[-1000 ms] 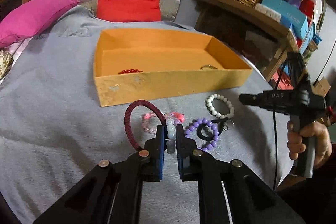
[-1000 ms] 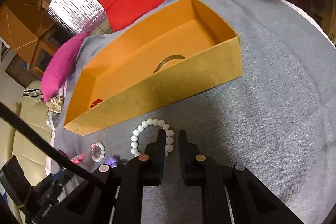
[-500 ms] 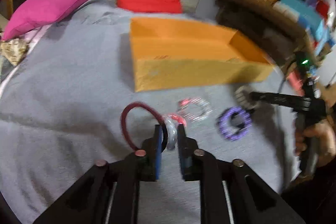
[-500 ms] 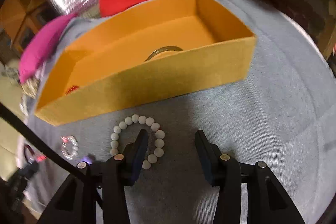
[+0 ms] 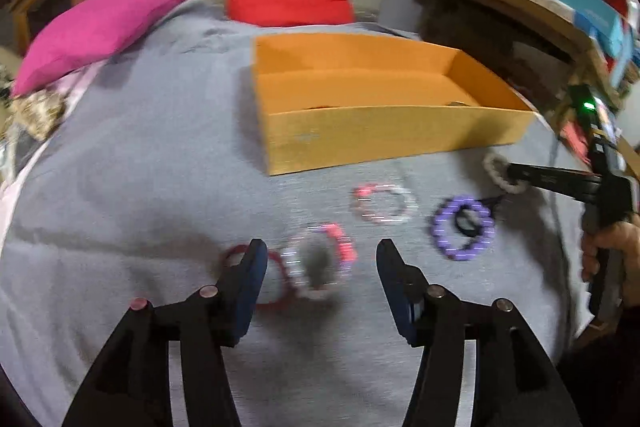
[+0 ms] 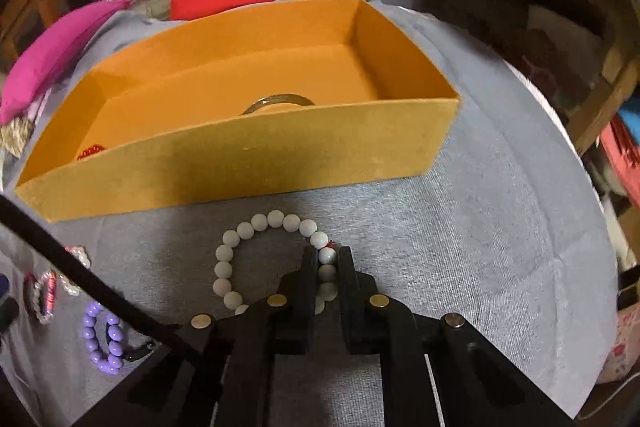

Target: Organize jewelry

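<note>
left gripper (image 5: 320, 259) jaws opening wide, pads pressing nothing; pale bead bracelet with pink section (image 5: 320, 263) lying blurred on grey cloth (image 5: 140, 187) between them, dark red cord bracelet (image 5: 272, 279) just beside it behind left finger. right gripper (image 6: 327, 259) jaws closing, pinching white bead bracelet (image 6: 256, 259) at its right side, bracelet resting on cloth just before orange box (image 6: 240, 155). purple bead bracelet (image 5: 462, 229) and clear bead bracelet (image 5: 382, 203) lying between grippers. gold bangle (image 6: 278, 103) and red beads (image 6: 90, 151) sitting inside box.
</note>
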